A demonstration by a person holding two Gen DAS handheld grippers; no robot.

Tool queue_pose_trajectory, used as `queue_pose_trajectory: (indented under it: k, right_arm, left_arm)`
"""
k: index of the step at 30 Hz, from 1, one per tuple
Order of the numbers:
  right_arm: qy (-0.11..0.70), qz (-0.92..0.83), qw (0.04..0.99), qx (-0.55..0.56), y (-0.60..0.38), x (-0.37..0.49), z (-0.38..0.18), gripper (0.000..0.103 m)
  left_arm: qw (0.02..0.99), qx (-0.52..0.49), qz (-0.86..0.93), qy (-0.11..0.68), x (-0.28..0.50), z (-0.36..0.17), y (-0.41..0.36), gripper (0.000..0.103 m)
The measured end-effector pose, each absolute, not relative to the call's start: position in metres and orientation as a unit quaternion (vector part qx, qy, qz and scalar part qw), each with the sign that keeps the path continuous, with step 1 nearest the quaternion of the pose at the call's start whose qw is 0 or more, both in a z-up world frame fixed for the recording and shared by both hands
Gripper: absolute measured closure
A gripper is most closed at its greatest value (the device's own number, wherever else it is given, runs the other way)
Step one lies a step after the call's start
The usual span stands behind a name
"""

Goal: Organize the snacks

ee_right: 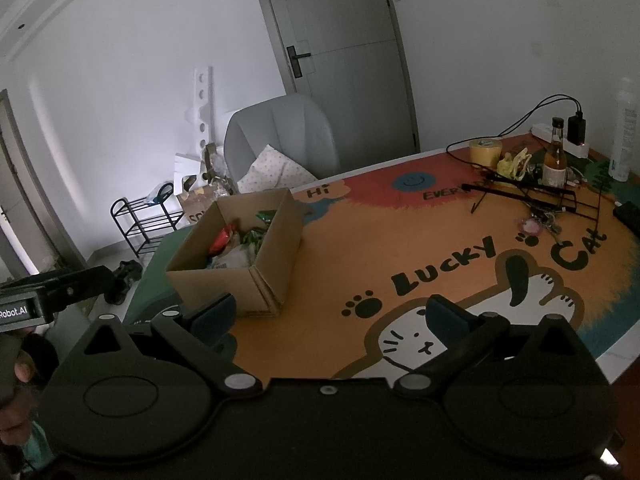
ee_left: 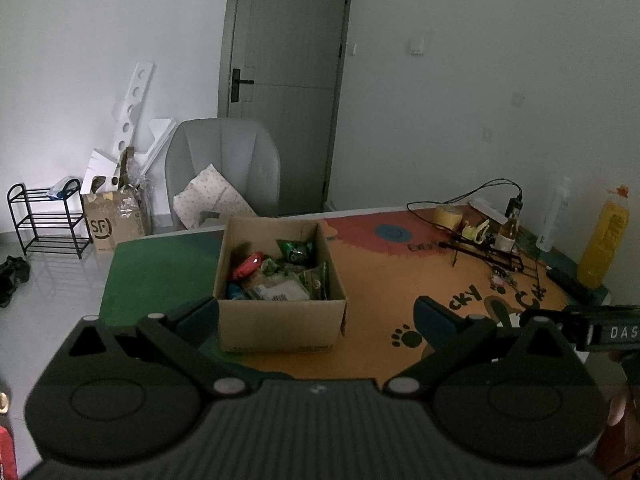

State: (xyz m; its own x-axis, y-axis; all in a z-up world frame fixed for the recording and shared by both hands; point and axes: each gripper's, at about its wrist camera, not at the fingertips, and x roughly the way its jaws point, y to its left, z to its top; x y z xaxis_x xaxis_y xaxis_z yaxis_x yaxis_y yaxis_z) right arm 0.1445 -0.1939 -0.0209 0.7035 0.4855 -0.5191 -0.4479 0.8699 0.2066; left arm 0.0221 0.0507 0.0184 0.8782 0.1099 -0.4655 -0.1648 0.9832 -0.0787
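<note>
An open cardboard box (ee_left: 280, 322) stands on the cartoon-cat table mat (ee_left: 380, 272). Inside lie several snack packets: a red one (ee_left: 248, 266), a green one (ee_left: 297, 249) and pale wrapped ones (ee_left: 280, 290). My left gripper (ee_left: 316, 314) is open, held near and above the box's front wall, nothing between its fingers. In the right wrist view the same box (ee_right: 248, 248) sits left of centre. My right gripper (ee_right: 330, 314) is open and empty over the mat (ee_right: 400, 248), to the right of the box. Each gripper shows at the other view's edge.
At the table's far right stand a tape roll (ee_right: 485, 151), a small brown bottle (ee_right: 555, 156), a folded black wire rack (ee_right: 532, 196), cables and a yellow bottle (ee_left: 604, 244). Behind the table are a grey chair (ee_left: 222, 168), a shoe rack (ee_left: 44, 220) and a door (ee_left: 288, 80).
</note>
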Motion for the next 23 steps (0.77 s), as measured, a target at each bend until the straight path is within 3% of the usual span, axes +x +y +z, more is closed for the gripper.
queue_pose_trajectory:
  k: [23]
  right_arm:
    - [0.294, 0.253, 0.921, 0.029, -0.1921, 0.1436, -0.0259, 0.000]
  left_arm:
    - [0.965, -0.061, 0.067, 0.244, 0.0223, 0.0112, 0.0546, 0.000]
